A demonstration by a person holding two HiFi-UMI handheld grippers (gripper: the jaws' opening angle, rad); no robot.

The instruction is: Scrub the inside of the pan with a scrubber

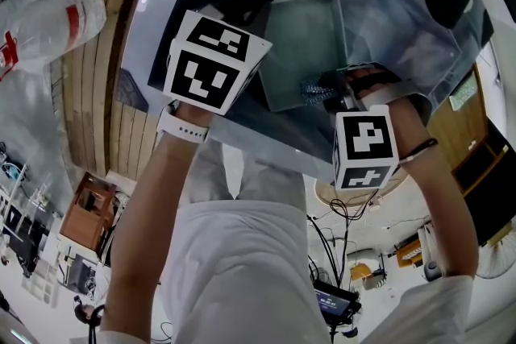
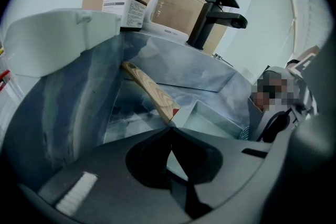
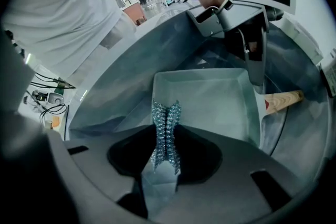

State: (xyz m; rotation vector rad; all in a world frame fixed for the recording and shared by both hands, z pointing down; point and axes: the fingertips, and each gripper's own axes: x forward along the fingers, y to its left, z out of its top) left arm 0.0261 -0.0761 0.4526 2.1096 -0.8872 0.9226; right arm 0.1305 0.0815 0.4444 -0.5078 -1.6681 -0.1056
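- Where the left gripper view looks along the jaws, the left gripper is clamped on the rim of the pan, just beside its wooden handle.
- Behind the pan, a black tap, a pump bottle and a brush stand on the back ledge. A white tub fills the upper left.
- In the right gripper view, the right gripper pinches the scrubber upright between its jaws, with the scrubber's top at the pan's near corner. I cannot tell whether it touches the pan.
- Across the pan, the left gripper covers the corner by the handle. A white shirt hangs over the rim of the sink.
- In the head view, the pan lies in the sink with its handle pointing away from the person. The left gripper's marker cube hides the pan's left rim.
- Plastic bottles lie on the planks left of the sink.
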